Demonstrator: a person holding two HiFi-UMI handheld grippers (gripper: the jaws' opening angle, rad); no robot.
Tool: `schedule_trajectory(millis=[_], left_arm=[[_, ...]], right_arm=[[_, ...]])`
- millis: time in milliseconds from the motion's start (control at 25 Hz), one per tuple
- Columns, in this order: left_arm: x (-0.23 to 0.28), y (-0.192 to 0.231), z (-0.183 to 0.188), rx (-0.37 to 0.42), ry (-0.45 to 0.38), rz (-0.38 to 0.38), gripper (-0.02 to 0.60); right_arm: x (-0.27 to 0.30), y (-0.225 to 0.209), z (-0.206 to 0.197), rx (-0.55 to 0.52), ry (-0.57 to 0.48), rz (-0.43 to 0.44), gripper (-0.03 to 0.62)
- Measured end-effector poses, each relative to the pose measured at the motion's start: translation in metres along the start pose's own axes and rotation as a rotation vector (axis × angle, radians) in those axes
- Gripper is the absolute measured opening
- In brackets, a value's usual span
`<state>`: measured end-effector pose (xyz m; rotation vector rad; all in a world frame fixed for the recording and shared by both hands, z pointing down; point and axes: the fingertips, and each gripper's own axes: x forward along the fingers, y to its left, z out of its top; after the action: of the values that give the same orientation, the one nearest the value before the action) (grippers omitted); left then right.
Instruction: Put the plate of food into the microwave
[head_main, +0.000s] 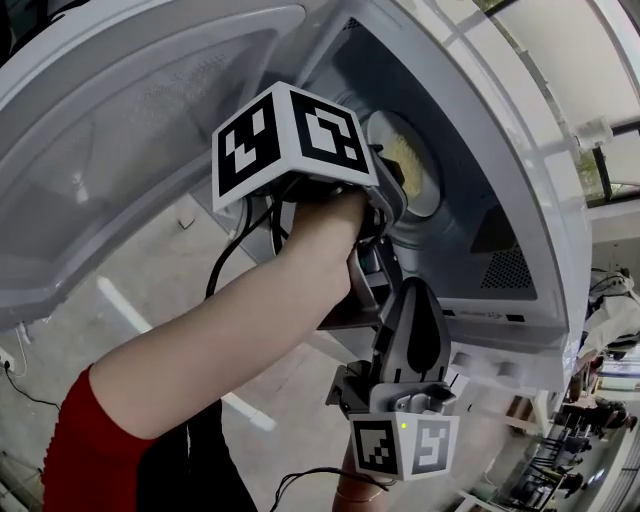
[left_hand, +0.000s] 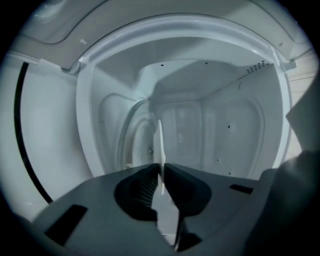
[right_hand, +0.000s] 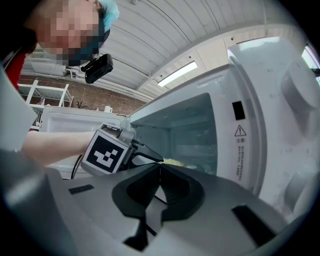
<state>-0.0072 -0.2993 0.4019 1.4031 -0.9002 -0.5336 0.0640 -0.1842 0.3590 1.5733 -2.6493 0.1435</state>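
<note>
The round white plate of yellow food (head_main: 430, 188) is seen already inside the cavity of the white microwave (head_main: 500, 120), past the open door (head_main: 130, 120). Its near rim is clamped by the jaws of the left gripper (left_hand: 161, 170), w/ the pads closed onto the thin rim from both faces and no gap made out. From those jaws the plate lies straight ahead: it is viewed edge-on as a narrow white line running away from the jaw tips toward the cavity's back wall, i.e. its flat plane is lined up w/ the jaw axis. Being round, the plate has no true long axis; the only direction that matters is rim-to-rim, from the cavity's front opening to its back wall. The grasped rim is nearest the opening and the food sits beyond it, deeper in. Whether the plate already rests on the cavity floor can't be told. The left gripper is clearly the nearer one. The right gripper (right_hand: 160, 167) is held outside, in front of the opening and well apart from the plate, w/ its jaws closed together on nothing. The coming move is prob. a set-down and release, so a withdrawal straight back along that same rim-to-opening line would be called for, w/o tilting the plate.
</note>
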Motion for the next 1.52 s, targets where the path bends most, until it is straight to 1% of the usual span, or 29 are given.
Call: schedule_trajectory(millis=[160, 280, 360, 520, 800, 960, 1040, 1200, 1400, 1520], left_arm=[[0.002, 0.0, 0.003, 0.079, 0.028, 0.06, 0.043], [0.004, 0.0, 0.004, 0.135, 0.053, 0.099, 0.043], [0.003, 0.001, 0.003, 0.181, 0.066, 0.119, 0.043], [0.003, 0.003, 0.003, 0.317, 0.083, 0.18, 0.046], [0.003, 0.005, 0.002, 0.504, 0.117, 0.279, 0.078], [0.009, 0.0, 0.012, 0.623, 0.088, 0.296, 0.094], [0.009, 0.001, 0.014, 0.66, 0.093, 0.315, 0.1], [0.007, 0.002, 0.015, 0.71, 0.11, 0.345, 0.118], [0.004, 0.002, 0.016, 0.778, 0.095, 0.364, 0.127], [0.002, 0.002, 0.019, 0.835, 0.077, 0.372, 0.127]], right_arm=[[0.004, 0.003, 0.005, -0.007, -0.012, 0.006, 0.015], [0.01, 0.006, 0.012, -0.057, -0.005, 0.014, 0.015], [0.011, 0.005, 0.01, -0.04, -0.012, 0.015, 0.015], [0.012, 0.003, 0.012, -0.032, -0.024, 0.01, 0.015], [0.009, -0.001, 0.022, -0.026, -0.042, 0.004, 0.015], [0.006, -0.005, 0.022, -0.028, -0.043, 0.005, 0.015], [0.005, -0.006, 0.021, -0.029, -0.043, 0.006, 0.015], [0.004, -0.007, 0.022, -0.03, -0.042, 0.008, 0.015], [0.004, -0.003, 0.021, -0.039, -0.038, 0.015, 0.015], [0.003, -0.001, 0.019, -0.041, -0.031, 0.015, 0.015]])
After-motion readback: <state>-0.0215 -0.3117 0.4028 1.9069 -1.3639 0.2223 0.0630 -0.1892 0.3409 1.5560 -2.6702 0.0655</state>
